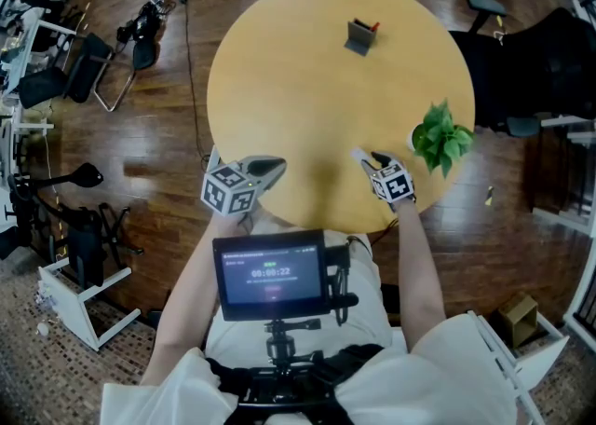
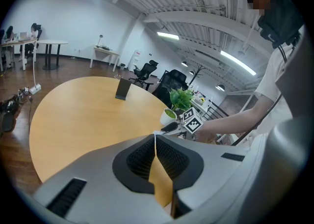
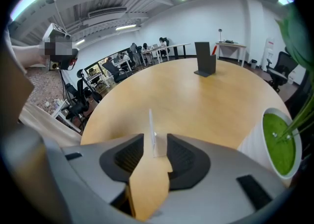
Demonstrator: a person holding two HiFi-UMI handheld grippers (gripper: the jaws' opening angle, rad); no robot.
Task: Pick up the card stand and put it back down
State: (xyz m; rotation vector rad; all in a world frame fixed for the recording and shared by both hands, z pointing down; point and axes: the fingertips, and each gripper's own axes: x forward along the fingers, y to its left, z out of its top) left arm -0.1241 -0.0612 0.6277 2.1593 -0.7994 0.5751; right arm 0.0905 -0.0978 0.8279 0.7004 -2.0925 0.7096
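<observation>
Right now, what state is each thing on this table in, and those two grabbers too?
left gripper: shut, empty.
right gripper: open around the card stand.
card stand: upright on the table, between those jaws.
dark stand: upright, far side.
potted plant: upright at the table's edge.

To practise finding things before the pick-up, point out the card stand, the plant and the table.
card stand [image 1: 358,37], head view, on its grey face.
plant [image 1: 443,137], head view, on its leaves.
table [image 1: 298,88], head view, on the bare top.
</observation>
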